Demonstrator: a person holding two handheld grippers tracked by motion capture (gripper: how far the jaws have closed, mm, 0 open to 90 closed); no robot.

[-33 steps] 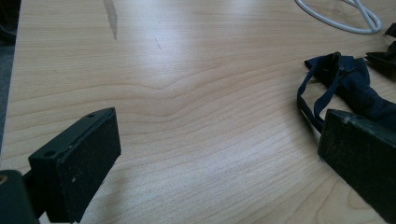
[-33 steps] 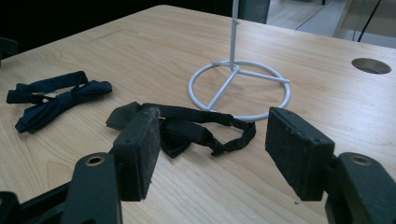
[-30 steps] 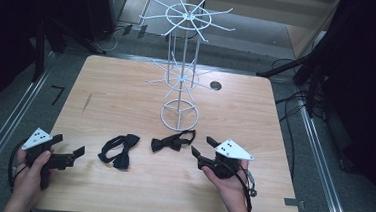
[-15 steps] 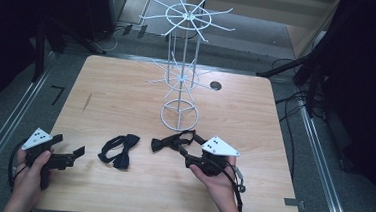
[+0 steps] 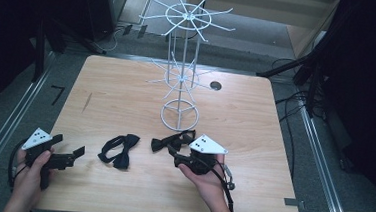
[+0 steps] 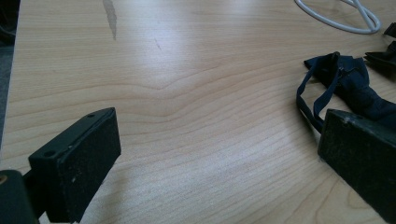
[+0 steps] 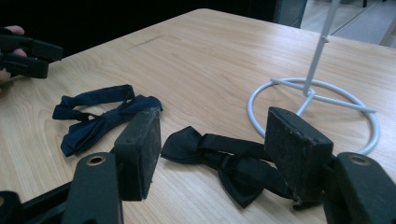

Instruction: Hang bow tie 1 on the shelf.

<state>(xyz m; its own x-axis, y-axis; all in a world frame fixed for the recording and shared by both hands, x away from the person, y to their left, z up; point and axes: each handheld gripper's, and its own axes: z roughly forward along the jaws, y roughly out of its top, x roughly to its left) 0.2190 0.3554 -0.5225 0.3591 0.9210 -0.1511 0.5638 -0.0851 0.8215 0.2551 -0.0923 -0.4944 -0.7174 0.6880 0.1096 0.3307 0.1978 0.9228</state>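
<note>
No brand, label or readable writing anywhere; only small dark dots on the grey plates atop both grippers. Right gripper (image 7: 212, 149) low over the table (image 5: 127, 91), jaws apart and released, straddling the black bow tie (image 7: 224, 156) without pressing it (one wing tucked behind the right-hand pad, the strap end cut off there). In the high view, black bow tie (image 5: 171, 141) just in front of the white wire rack (image 5: 181, 80), partly covered by the gripper's body. Navy bow tie (image 5: 118, 150) well left of it, lying flat between the two grippers; in the left gripper view, half hidden behind a jaw (image 6: 348, 88). Left gripper (image 6: 210, 158) open over bare wood, holding nothing. Rack's top cropped in both gripper views.
</note>
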